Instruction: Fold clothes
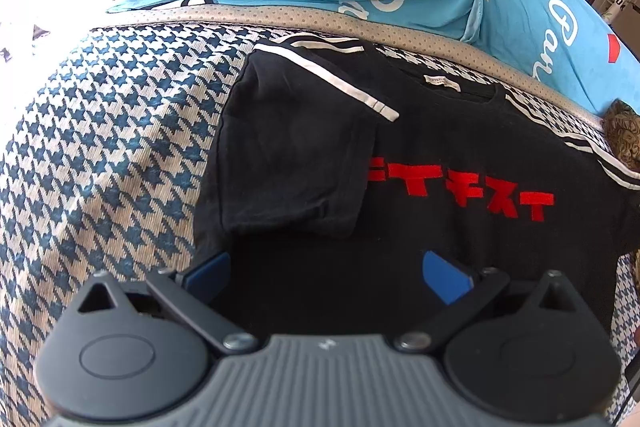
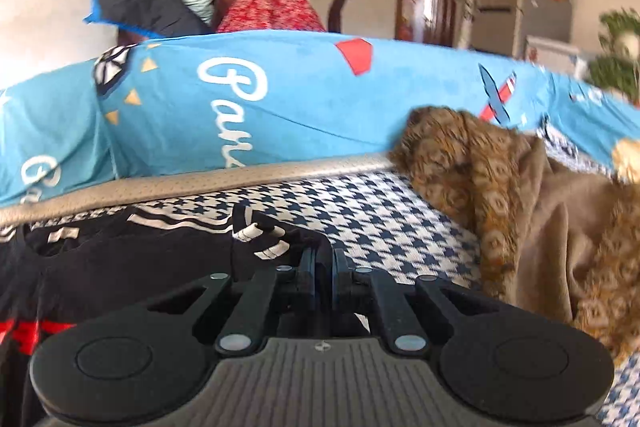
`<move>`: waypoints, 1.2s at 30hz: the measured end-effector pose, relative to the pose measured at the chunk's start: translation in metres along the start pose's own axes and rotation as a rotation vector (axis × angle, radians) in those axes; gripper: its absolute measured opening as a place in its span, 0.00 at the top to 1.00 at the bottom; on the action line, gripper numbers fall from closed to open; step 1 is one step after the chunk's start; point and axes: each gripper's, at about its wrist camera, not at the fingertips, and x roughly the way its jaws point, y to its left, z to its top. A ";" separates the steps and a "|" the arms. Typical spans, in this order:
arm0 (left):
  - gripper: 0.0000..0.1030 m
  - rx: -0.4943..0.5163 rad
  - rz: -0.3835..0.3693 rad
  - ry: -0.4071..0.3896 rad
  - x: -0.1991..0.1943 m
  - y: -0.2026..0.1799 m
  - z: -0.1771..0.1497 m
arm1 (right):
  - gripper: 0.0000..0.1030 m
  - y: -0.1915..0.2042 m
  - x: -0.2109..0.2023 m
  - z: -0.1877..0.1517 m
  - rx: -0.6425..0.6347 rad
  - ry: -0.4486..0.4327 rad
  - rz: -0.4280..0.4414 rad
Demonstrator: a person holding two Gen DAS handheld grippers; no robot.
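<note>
On the houndstooth cover (image 1: 100, 147), in the left wrist view, the black T-shirt (image 1: 460, 235) lies flat with one sleeve (image 1: 296, 151) folded inward; the left tool (image 1: 326, 277) hangs over its hem, jaws wide and empty. In the right wrist view, the right tool (image 2: 323, 267) pinches the T-shirt's striped sleeve (image 2: 264, 239), beside a brown blanket (image 2: 520, 211).

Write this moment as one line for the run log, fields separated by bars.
black T-shirt: one sleeve folded in | left hand-held gripper: open above shirt | right hand-held gripper: shut on other sleeve

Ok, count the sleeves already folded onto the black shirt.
1: the left-view sleeve lies folded across the shirt; the other sleeve is pinched in the right hand-held gripper, not yet folded.
</note>
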 end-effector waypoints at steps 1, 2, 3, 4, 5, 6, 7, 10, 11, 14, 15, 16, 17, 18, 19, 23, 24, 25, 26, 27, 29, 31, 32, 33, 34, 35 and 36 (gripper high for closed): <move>0.00 0.002 0.000 0.001 0.000 0.000 0.000 | 0.94 -0.007 0.002 0.000 0.043 0.017 -0.014; 0.00 0.004 0.000 0.001 0.000 -0.001 0.000 | 0.94 -0.012 0.003 0.000 0.065 0.019 -0.011; 0.00 0.006 0.000 0.002 0.001 -0.001 0.000 | 0.94 -0.016 0.005 0.000 0.085 0.020 -0.005; 0.00 0.008 0.000 0.003 0.001 -0.001 0.000 | 0.91 -0.018 0.006 0.000 0.097 0.025 -0.001; 0.00 0.010 0.000 0.004 0.001 -0.001 0.000 | 0.89 -0.021 0.007 -0.001 0.106 0.033 0.008; 0.00 0.011 0.001 0.005 0.001 -0.001 -0.001 | 0.84 -0.024 0.008 -0.001 0.114 0.040 0.018; 0.00 0.013 0.002 0.005 0.001 -0.002 -0.001 | 0.78 -0.028 0.006 -0.002 0.122 0.035 0.013; 0.00 0.018 0.005 0.005 0.001 -0.002 -0.001 | 0.76 -0.040 0.005 -0.002 0.142 0.039 -0.043; 0.00 0.019 0.005 0.004 0.001 -0.002 -0.001 | 0.76 -0.043 0.006 -0.002 0.149 0.051 -0.040; 0.00 0.022 0.006 0.002 0.000 -0.003 -0.002 | 0.72 -0.051 0.005 -0.004 0.143 0.086 -0.029; 0.00 0.023 0.006 0.001 0.000 -0.003 -0.002 | 0.70 -0.054 0.004 -0.005 0.139 0.094 -0.024; 0.00 0.025 0.007 0.001 0.000 -0.003 -0.002 | 0.67 -0.057 0.004 -0.006 0.147 0.108 -0.013; 0.00 0.027 0.008 0.001 0.000 -0.003 -0.003 | 0.66 -0.061 0.004 -0.006 0.155 0.123 -0.002; 0.00 0.030 0.009 0.001 0.000 -0.004 -0.003 | 0.65 -0.066 0.004 -0.007 0.177 0.141 0.017; 0.00 0.033 0.010 0.001 0.000 -0.004 -0.003 | 0.64 -0.071 0.003 -0.008 0.201 0.159 0.036; 0.00 0.046 0.014 -0.002 -0.001 -0.005 -0.004 | 0.64 -0.085 -0.001 -0.013 0.259 0.228 0.095; 0.00 0.049 0.015 -0.003 -0.002 -0.005 -0.005 | 0.64 -0.088 -0.002 -0.014 0.271 0.242 0.103; 0.00 0.054 0.017 -0.004 -0.002 -0.006 -0.005 | 0.64 -0.091 -0.004 -0.015 0.297 0.259 0.119; 0.00 0.058 0.020 -0.007 -0.003 -0.006 -0.006 | 0.64 -0.094 -0.004 -0.017 0.331 0.280 0.135; 0.00 0.061 0.022 -0.009 -0.004 -0.006 -0.006 | 0.64 -0.096 -0.006 -0.019 0.366 0.300 0.148; 0.00 0.062 0.028 -0.011 -0.004 -0.006 -0.007 | 0.64 -0.097 -0.007 -0.022 0.404 0.324 0.174; 0.00 0.059 0.031 -0.010 -0.005 -0.005 -0.008 | 0.64 -0.096 -0.008 -0.026 0.434 0.348 0.186; 0.00 0.059 0.032 -0.010 -0.005 -0.005 -0.008 | 0.64 -0.095 -0.008 -0.027 0.446 0.358 0.189; 0.00 0.059 0.034 -0.009 -0.005 -0.004 -0.009 | 0.64 -0.093 -0.007 -0.029 0.457 0.364 0.193; 0.00 0.061 0.036 -0.007 -0.005 -0.005 -0.009 | 0.64 -0.092 -0.006 -0.031 0.471 0.369 0.192; 0.00 0.062 0.037 -0.006 -0.005 -0.005 -0.009 | 0.64 -0.091 -0.005 -0.032 0.481 0.369 0.185; 0.00 0.064 0.039 -0.004 -0.004 -0.004 -0.010 | 0.64 -0.090 -0.005 -0.033 0.494 0.361 0.180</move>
